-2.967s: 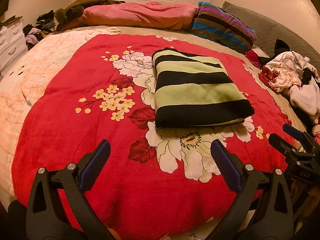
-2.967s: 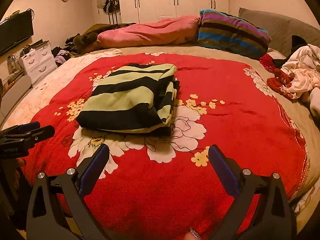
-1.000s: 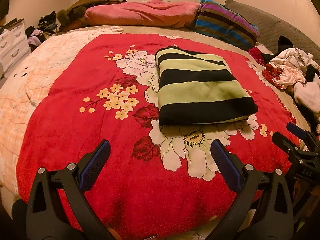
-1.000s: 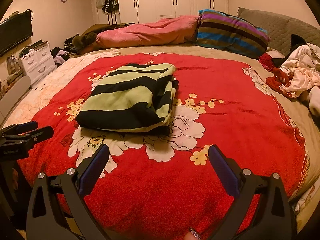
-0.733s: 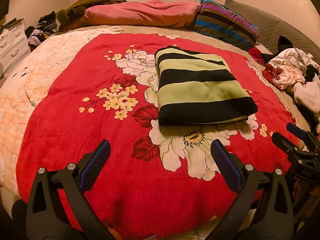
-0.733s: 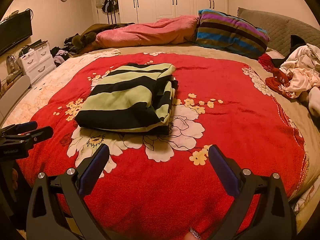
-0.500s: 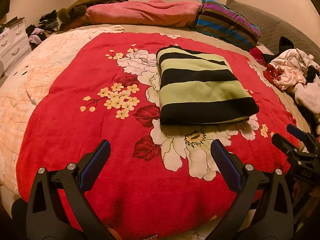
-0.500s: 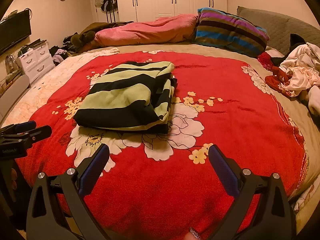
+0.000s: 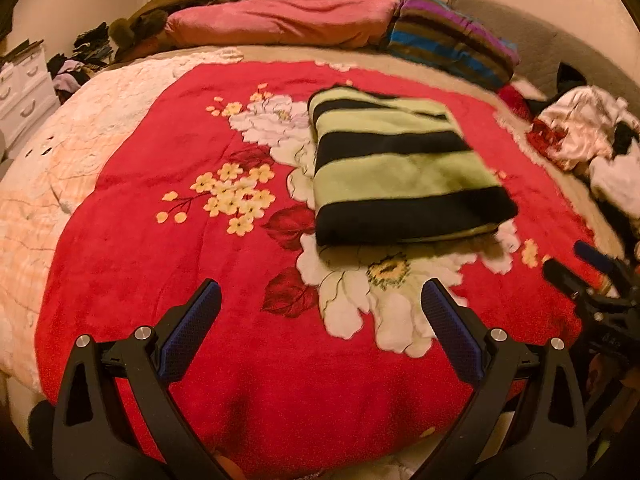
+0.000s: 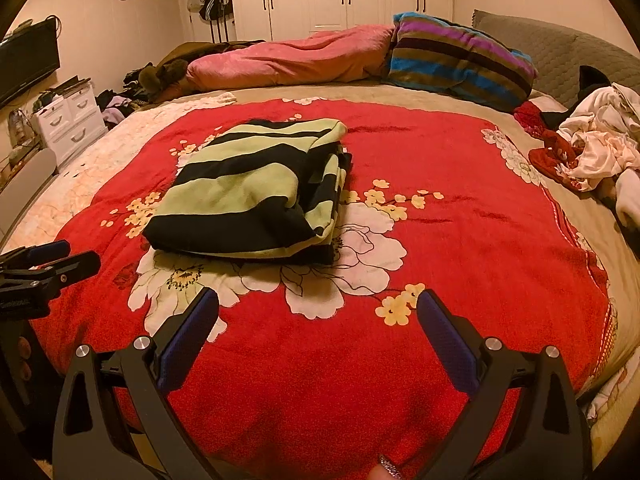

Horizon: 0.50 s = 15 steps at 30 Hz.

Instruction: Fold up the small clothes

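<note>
1. The folded striped garment, in black and pale green bands, lies flat on the red floral blanket that covers the bed, roughly at the blanket's middle and partly over its large white flower print.
2. In the right wrist view the same garment shows stacked layers along its right-hand edge, so it is folded several times over.
3. The left gripper hangs over the near edge of the bed, its jaws spread wide with nothing between them; the garment sits ahead of it and slightly to the right, apart from the blue pads.
4. The right gripper is likewise held over the near edge, jaws wide and empty, with the garment ahead and to its left, not touching.
5. Each camera catches the other gripper at the side of its view, low beside the bed edge.
6. A loose pile of clothes, white and red, lies at the right side of the bed, well apart from the folded garment.
7. A pink duvet and a striped pillow lie along the far side of the bed.
8. A white drawer unit stands by the wall to the left.
</note>
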Motion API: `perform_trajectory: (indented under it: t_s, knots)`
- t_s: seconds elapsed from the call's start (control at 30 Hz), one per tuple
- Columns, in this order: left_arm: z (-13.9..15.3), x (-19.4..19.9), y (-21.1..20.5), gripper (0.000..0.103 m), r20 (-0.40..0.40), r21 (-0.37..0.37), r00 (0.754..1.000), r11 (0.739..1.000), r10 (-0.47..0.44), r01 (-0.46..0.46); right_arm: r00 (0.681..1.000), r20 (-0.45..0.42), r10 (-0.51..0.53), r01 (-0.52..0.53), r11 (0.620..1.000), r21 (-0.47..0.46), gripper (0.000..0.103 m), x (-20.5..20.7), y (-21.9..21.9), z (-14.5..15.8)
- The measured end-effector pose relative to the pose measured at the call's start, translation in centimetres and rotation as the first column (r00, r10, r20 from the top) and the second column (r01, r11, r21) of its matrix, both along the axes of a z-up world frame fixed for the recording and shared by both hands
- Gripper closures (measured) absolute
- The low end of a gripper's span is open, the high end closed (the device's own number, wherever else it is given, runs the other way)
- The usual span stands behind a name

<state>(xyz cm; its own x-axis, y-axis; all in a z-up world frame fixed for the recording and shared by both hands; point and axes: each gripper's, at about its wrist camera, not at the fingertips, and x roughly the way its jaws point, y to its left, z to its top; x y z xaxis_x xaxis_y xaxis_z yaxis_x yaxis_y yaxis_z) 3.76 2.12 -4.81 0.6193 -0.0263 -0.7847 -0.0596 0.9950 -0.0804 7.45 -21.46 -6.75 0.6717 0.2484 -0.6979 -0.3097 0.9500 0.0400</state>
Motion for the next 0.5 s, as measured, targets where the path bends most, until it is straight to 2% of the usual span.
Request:
perform_trajectory:
  t_s: [0.1, 0.2, 0.27, 0.4, 0.47, 0.5]
  knots:
    - [-0.7, 0.3, -0.2, 0.009, -0.034, 0.046, 0.999, 0.999, 0.007, -0.006, 1.0, -0.005, -0.006, 0.006, 1.0, 0.001, 0.004, 0.1, -0.2, -0.1]
    - [-1.0, 0.3, 0.4, 0.009, -0.044, -0.039, 0.999, 0.999, -0.014, 0.012, 1.0, -0.017, -0.014, 0.015, 1.0, 0.008, 0.004, 0.4, -0.3, -0.3]
    - [-1.2, 0.7, 1.4, 0.009, -0.055, -0.084, 0.998, 0.996, 0.019, -0.023, 0.999, -0.029, -0.025, 0.025, 1.0, 0.014, 0.004, 0.6, -0.5, -0.5]
    - [-1.8, 2.7, 6.1, 0.009, -0.085, -0.057, 0.984, 0.985, 0.156, -0.161, 0.993, -0.088, -0.079, 0.084, 0.995, 0.053, 0.004, 2.3, -2.0, -1.4]
    - [-1.4, 4.0, 10.5, 0.009, -0.064, -0.032, 0.965, 0.966, 0.255, -0.257, 0.985, -0.107, -0.139, 0.147, 0.987, 0.071, 0.004, 3.8, -3.9, -1.6]
    - [-1.2, 4.7, 13.3, 0.009, -0.05, -0.023, 0.946, 0.947, 0.32, -0.321, 0.975, -0.117, -0.191, 0.201, 0.976, 0.08, 0.004, 5.1, -5.6, -1.7]
